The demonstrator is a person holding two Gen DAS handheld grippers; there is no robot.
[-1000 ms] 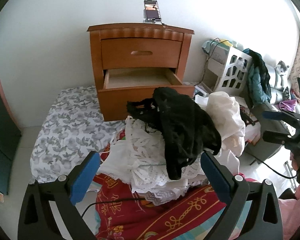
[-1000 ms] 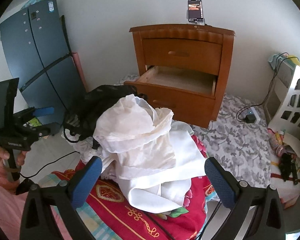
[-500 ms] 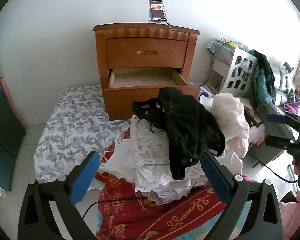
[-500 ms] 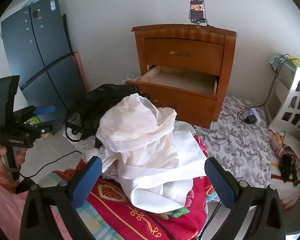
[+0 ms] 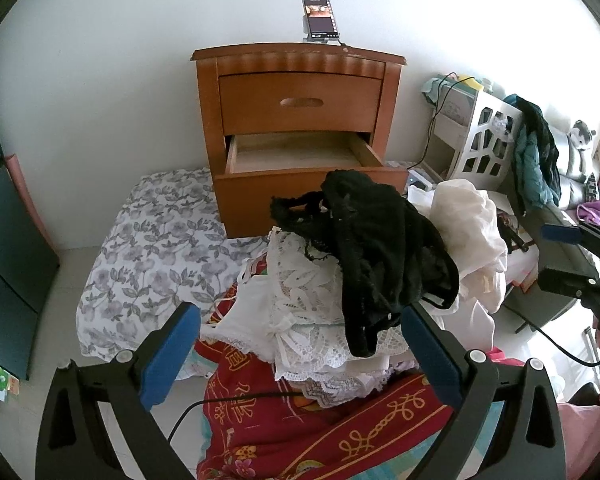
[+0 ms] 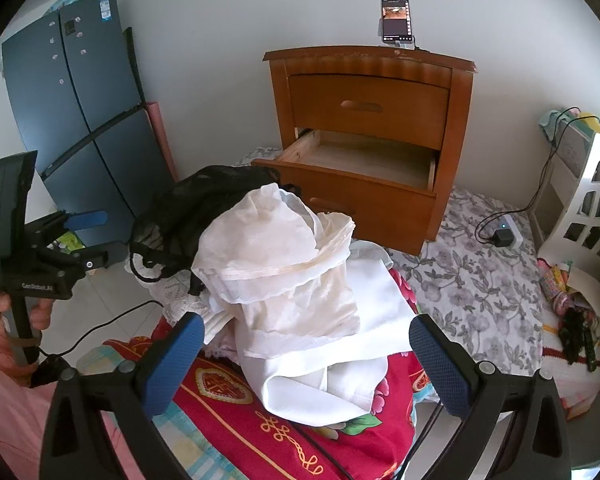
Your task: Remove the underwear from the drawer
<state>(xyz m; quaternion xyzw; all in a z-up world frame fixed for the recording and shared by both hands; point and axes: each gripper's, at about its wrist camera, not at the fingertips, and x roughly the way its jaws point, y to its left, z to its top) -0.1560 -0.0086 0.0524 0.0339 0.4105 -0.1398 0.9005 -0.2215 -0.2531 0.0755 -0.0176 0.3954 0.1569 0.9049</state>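
Note:
A wooden nightstand (image 5: 300,92) stands against the wall, its lower drawer (image 5: 300,152) pulled out and bare inside. Black underwear (image 5: 380,248) lies atop a heap of white lace garments (image 5: 300,312) on a red patterned cloth (image 5: 320,432). My left gripper (image 5: 300,356) is open, hovering close in front of the heap with nothing held. In the right wrist view the drawer (image 6: 360,160) shows bare too, and cream underwear (image 6: 268,252) tops the heap beside the black piece (image 6: 180,220). My right gripper (image 6: 304,360) is open and holds nothing.
A phone (image 5: 320,20) stands on the nightstand. A floral sheet (image 5: 152,240) covers the floor. A white lattice basket (image 5: 484,136) with clothes is to the right, a dark blue cabinet (image 6: 80,100) to the left. A charger and cable (image 6: 500,236) lie on the sheet.
Both views have shifted slightly rightward and a little back from the heap. The clothes have not moved and both grippers stay open.

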